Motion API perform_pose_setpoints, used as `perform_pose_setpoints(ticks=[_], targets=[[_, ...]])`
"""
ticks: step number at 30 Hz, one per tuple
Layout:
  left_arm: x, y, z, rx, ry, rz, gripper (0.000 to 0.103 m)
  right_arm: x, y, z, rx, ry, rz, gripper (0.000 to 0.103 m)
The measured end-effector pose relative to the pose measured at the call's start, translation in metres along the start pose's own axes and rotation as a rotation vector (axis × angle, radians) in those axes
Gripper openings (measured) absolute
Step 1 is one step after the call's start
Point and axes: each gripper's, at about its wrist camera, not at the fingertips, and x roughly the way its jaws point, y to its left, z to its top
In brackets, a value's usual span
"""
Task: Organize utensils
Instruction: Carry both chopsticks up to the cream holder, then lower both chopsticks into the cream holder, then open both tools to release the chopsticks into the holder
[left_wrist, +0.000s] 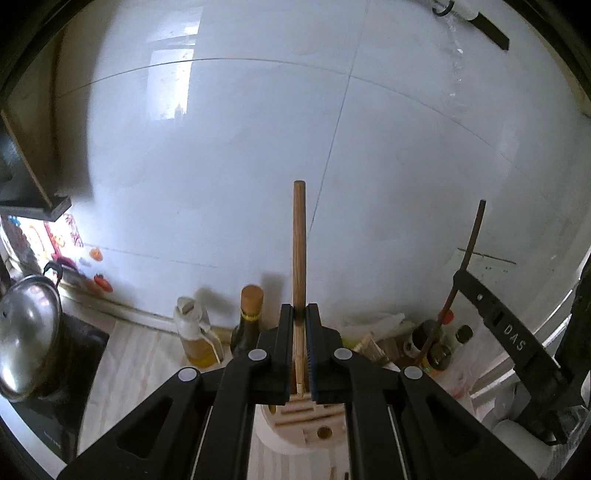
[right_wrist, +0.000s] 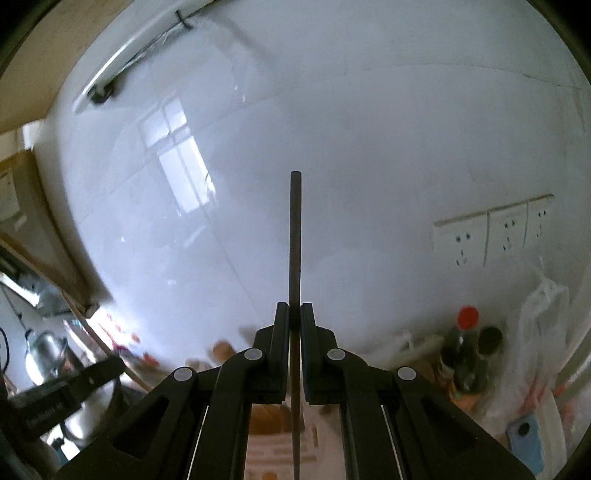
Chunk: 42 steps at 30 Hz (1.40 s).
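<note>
I have a light wooden stick (left_wrist: 299, 251) clamped upright in my left gripper (left_wrist: 300, 314), its lower end above the slotted utensil holder (left_wrist: 314, 424) on the counter. My right gripper (right_wrist: 294, 314) is clenched on a dark stick (right_wrist: 295, 236), also upright, above the same holder (right_wrist: 273, 454). Behind: oil bottle (left_wrist: 194, 332), dark bottle (left_wrist: 248, 321), white tiled wall (left_wrist: 258, 129). Pot lid (left_wrist: 26, 332) at left; sockets (right_wrist: 495, 236) at right.

Light wood-grain countertop (left_wrist: 140, 354). On it, relative to the white utensil holder (left_wrist: 295, 424): oil bottle (left_wrist: 195, 339) and dark cork-topped bottle (left_wrist: 249, 325) behind-left; steel pot (left_wrist: 29, 332) far left; sauce bottles (left_wrist: 439, 347) behind-right.
</note>
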Motion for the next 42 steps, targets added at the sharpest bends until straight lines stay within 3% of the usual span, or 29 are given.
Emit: perform_pose_setpoints(ticks=[5, 18, 25, 32, 34, 35, 36, 37, 38, 40, 42], targets=[[0.020, 0.001, 0.007, -0.012, 0.017, 0.000, 0.004, 0.024, 0.003, 0.004, 0.036, -0.048, 0.013, 0.006], [0.055, 0.012, 0.000, -0.051, 0.077, -0.006, 0.004, 0.056, 0.014, -0.033, -0.003, -0.159, 0.040, 0.006], [0.066, 0.016, -0.007, -0.039, 0.106, -0.002, 0.004, 0.061, 0.019, -0.053, -0.052, -0.162, 0.042, 0.006], [0.056, 0.013, -0.007, -0.037, 0.100, 0.006, 0.009, 0.060, 0.020, -0.070, -0.093, -0.091, 0.070, 0.008], [0.050, 0.014, -0.006, -0.043, 0.095, 0.017, 0.018, 0.055, 0.017, -0.068, -0.080, -0.078, 0.076, 0.018], [0.048, 0.016, -0.005, -0.050, 0.090, 0.024, 0.036, 0.051, 0.015, -0.066, -0.074, -0.077, 0.078, 0.028], [0.044, 0.017, -0.004, -0.054, 0.082, 0.030, 0.061, 0.046, 0.014, -0.064, -0.068, -0.078, 0.081, 0.033], [0.037, 0.019, -0.003, -0.061, 0.066, 0.044, 0.071, 0.041, 0.013, -0.062, -0.064, -0.078, 0.082, 0.039], [0.032, 0.020, -0.003, -0.065, 0.049, 0.054, 0.080, 0.036, 0.013, -0.059, -0.059, -0.081, 0.085, 0.042], [0.021, 0.022, -0.003, -0.062, 0.020, 0.081, 0.083, 0.022, 0.011, -0.053, -0.047, -0.082, 0.076, 0.048], [0.014, 0.025, -0.008, -0.050, 0.019, 0.106, 0.099, 0.009, 0.008, -0.048, -0.038, -0.076, 0.057, 0.058]])
